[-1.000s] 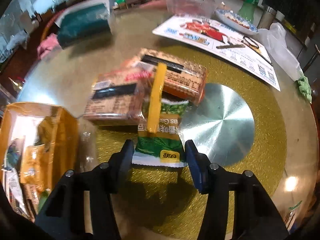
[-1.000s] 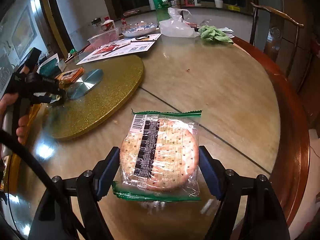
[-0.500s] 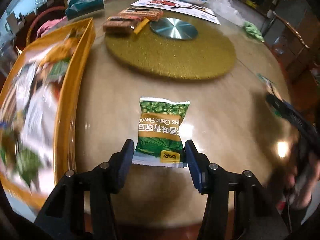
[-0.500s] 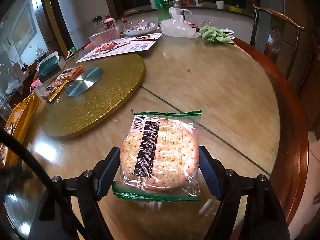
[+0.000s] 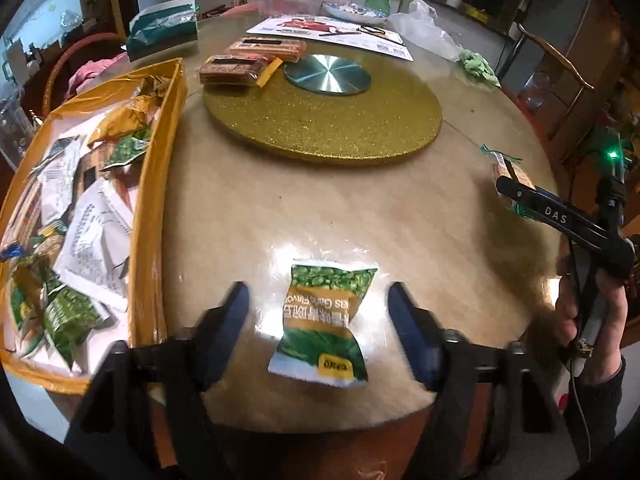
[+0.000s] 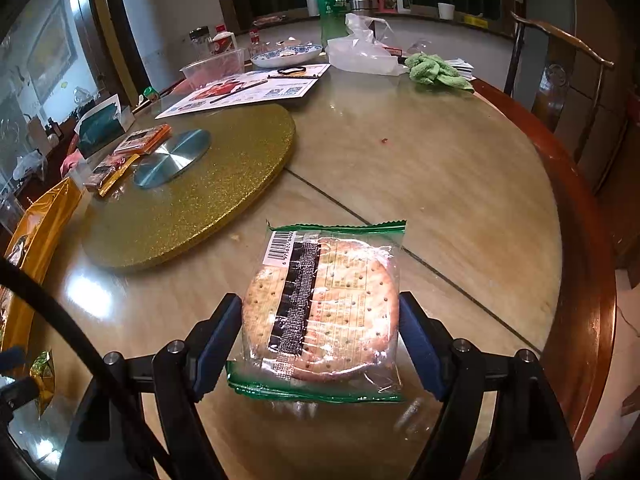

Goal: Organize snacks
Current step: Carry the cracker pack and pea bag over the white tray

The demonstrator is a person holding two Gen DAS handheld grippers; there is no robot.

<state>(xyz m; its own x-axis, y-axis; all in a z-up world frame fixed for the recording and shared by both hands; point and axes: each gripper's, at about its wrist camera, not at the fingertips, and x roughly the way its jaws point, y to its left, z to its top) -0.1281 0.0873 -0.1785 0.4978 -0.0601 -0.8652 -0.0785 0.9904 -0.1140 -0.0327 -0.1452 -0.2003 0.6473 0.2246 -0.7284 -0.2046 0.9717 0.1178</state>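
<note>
My left gripper is standing spread over the tabletop, and the green pea packet is lying between its pads without touching either of them. The packet is resting flat near the front edge of the tabletop. To its left the yellow tray is holding many other snack packets. My right gripper is pinching the round cracker pack; both blue pads are pressing on its sides, and the pack is sitting low over the tabletop, to the right of the gold turntable. On the far side of that turntable two orange biscuit packs are lying beside the silver disc.
</note>
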